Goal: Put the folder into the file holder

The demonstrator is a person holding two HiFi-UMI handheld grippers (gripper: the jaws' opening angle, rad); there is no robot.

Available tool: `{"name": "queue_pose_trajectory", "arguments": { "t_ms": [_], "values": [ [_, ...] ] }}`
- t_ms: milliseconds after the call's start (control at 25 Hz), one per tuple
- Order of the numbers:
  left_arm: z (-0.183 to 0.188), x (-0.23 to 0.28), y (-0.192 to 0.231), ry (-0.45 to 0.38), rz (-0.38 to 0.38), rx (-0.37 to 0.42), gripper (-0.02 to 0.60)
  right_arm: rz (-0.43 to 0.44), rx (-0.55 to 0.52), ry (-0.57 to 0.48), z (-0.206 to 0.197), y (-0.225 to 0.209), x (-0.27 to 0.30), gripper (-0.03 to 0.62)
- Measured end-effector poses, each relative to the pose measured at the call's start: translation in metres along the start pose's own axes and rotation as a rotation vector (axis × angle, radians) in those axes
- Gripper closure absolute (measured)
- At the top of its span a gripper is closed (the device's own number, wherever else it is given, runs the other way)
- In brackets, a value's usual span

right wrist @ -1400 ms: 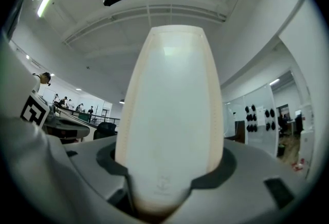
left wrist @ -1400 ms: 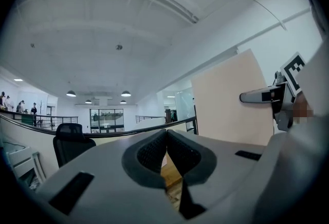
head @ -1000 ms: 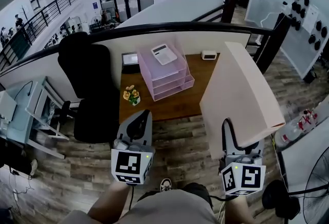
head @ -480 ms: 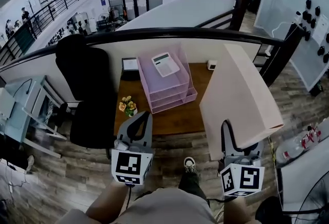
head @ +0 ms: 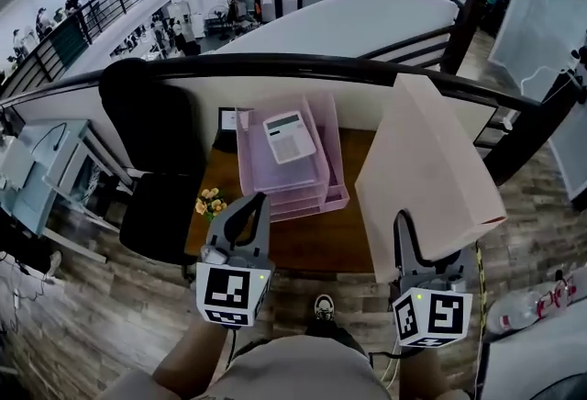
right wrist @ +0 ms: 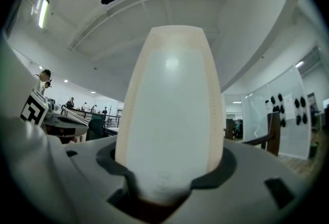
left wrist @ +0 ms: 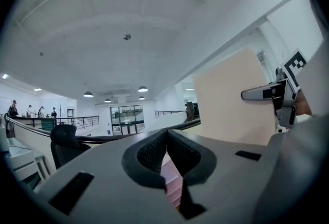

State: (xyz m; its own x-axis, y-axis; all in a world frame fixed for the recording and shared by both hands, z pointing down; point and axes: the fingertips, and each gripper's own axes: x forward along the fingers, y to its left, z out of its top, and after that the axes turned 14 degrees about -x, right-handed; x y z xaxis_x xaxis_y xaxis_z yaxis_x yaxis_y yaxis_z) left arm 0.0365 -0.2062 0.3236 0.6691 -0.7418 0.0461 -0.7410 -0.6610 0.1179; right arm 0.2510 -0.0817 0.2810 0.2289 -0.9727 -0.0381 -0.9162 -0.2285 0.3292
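The folder (head: 431,160), a wide pale beige sheet, is being gripped at its lower edge by the right gripper (head: 402,220), whose jaws are being kept clenched on it from both sides. In the right gripper view the folder's near edge is being shown filling the gap between those jaws. The folder is being held upright in the air. In the head view it is covering the right end of the worktop (head: 312,242), and it is being kept to the right of the file holder (head: 266,167) and apart from it.

The left gripper (head: 255,203) is being held level near the worktop's front edge. Its jaws are being pressed together at the tips, with nothing grasped between them.

The file holder, a pink stack of trays, is being carried by the worktop close to the back partition. A calculator (head: 288,137) is being borne on its top tray. A small bunch of flowers (head: 208,203) is being carried near the worktop's left front corner, just left of the file holder. A black chair (head: 151,127) is being seen beside the worktop's left end.
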Motion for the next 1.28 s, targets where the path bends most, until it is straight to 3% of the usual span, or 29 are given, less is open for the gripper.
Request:
{"name": "queue_pose_trajectory", "arguments": {
  "t_ms": [320,640,960,1280],
  "values": [
    [0.002,0.056,-0.003,0.003,0.149,0.011,0.577,0.134,0.020,-0.028,-0.025,-0.036,0.081,0.278],
    [0.000,0.072,0.007,0.005,0.280,-0.003,0.577,0.234,0.037,-0.059,-0.037,-0.039,0.132,0.278],
    [-0.002,0.070,0.022,0.008,0.342,-0.003,0.577,0.269,0.048,-0.058,-0.043,-0.028,0.158,0.278],
    [-0.009,0.080,0.040,0.002,0.343,-0.030,0.577,0.259,0.027,-0.031,-0.050,-0.008,0.177,0.278]
  ]
}}
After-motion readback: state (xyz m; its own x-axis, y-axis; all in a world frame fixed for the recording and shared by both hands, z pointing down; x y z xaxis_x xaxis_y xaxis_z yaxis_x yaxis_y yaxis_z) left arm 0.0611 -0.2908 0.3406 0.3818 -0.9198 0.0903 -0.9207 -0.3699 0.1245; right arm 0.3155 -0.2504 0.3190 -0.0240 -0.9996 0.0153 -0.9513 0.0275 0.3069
